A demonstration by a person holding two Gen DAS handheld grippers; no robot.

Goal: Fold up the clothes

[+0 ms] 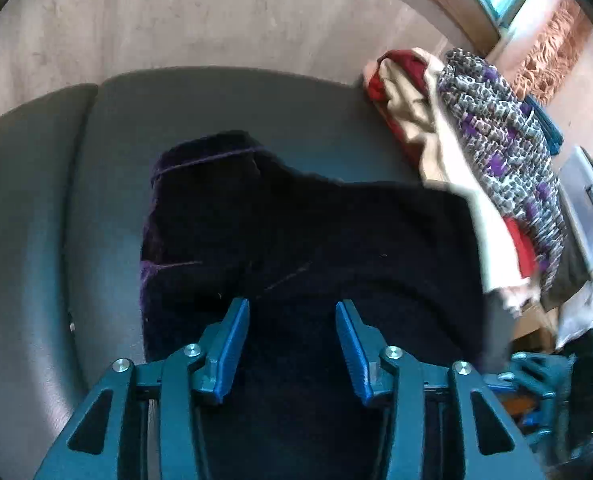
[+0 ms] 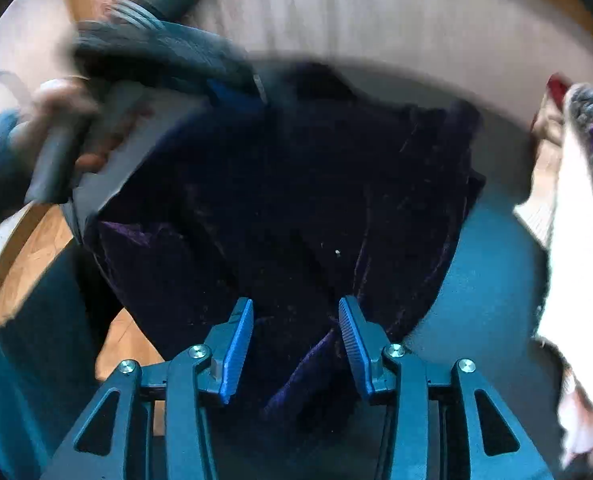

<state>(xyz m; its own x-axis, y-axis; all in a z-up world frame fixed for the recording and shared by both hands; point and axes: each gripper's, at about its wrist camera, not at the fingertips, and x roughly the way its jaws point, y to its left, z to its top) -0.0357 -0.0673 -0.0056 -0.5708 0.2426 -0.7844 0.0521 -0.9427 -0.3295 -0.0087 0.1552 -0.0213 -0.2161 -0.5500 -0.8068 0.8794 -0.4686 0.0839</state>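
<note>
Left gripper (image 1: pixel 292 308): jaws apart, nothing between the blue pads, poised over the near edge of the dark purple garment (image 1: pixel 296 240). Right gripper (image 2: pixel 296 308): jaws likewise apart, a fold of the same velvet cloth (image 2: pixel 296 208) rising between the pads but not pinched, as far as can be told.

Garment directly ahead of and beneath both tools, spread on the grey cushioned surface (image 1: pixel 256 104), partly doubled over, with creases and a hemmed edge at the far left from the left tool. Long axis hard to fix: from the left tool the cloth runs left to right across the view, widening rightward; from the right tool it fans away from the jaws toward the far edge. Blur in the right view, so fine edges uncertain.

Pile of other clothes (image 1: pixel 476 140), patterned, cream and red, lying ahead and to the right of both tools, just touching the garment's right side in the left view.

Hand (image 2: pixel 68 120) on the left tool visible ahead-left of the right gripper, over the garment's far left corner.

Judgement: right gripper nearer to a graspable fold; left nearer the flat body of the cloth. Whether mid-fold or smoothing a finished fold, not settled here.
</note>
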